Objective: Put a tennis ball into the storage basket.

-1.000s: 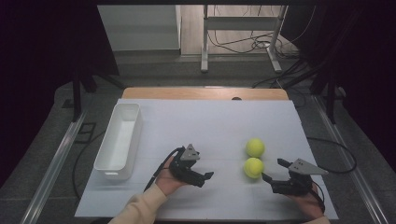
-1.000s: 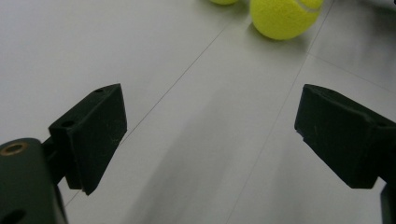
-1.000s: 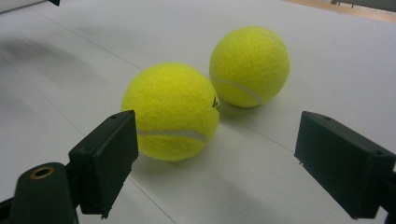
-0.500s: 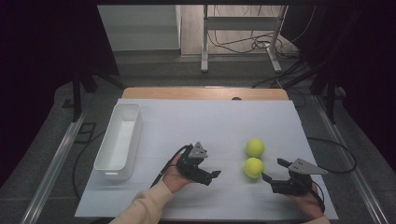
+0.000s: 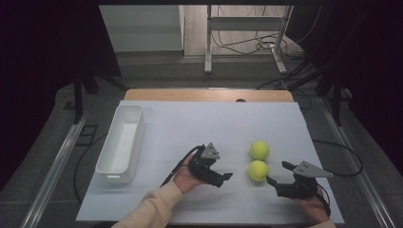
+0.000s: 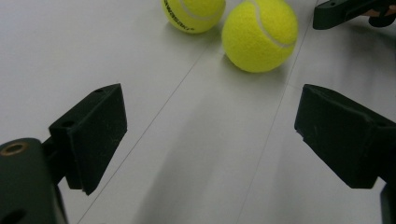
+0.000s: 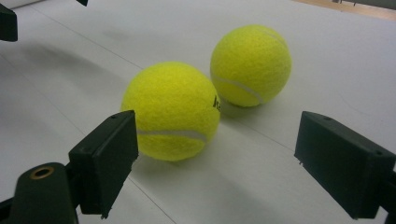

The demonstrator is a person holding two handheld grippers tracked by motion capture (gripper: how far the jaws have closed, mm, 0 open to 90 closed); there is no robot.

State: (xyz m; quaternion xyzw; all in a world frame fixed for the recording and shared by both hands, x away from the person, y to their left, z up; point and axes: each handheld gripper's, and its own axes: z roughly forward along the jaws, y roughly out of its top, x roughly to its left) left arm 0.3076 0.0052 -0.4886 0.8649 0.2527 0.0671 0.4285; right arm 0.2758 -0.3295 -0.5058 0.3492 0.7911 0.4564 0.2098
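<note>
Two yellow tennis balls lie close together on the white sheet: the nearer ball (image 5: 258, 170) (image 6: 259, 35) (image 7: 172, 111) and the farther ball (image 5: 259, 150) (image 6: 194, 14) (image 7: 251, 65). My left gripper (image 5: 223, 180) (image 6: 210, 135) is open and empty, a short way left of the nearer ball and pointing at it. My right gripper (image 5: 277, 173) (image 7: 215, 163) is open just right of that ball, its jaws wide apart with the ball ahead of them, not touching. The left gripper's jaw tip (image 7: 7, 21) shows in the right gripper view.
A long white bin (image 5: 110, 167) stands empty at the left of the white sheet (image 5: 190, 128). The table's wooden far edge (image 5: 209, 95) lies beyond, with metal rails on both sides. A cable trails from each gripper.
My left gripper has moved right across the sheet toward the nearer ball. The right gripper and both balls have stayed put.
</note>
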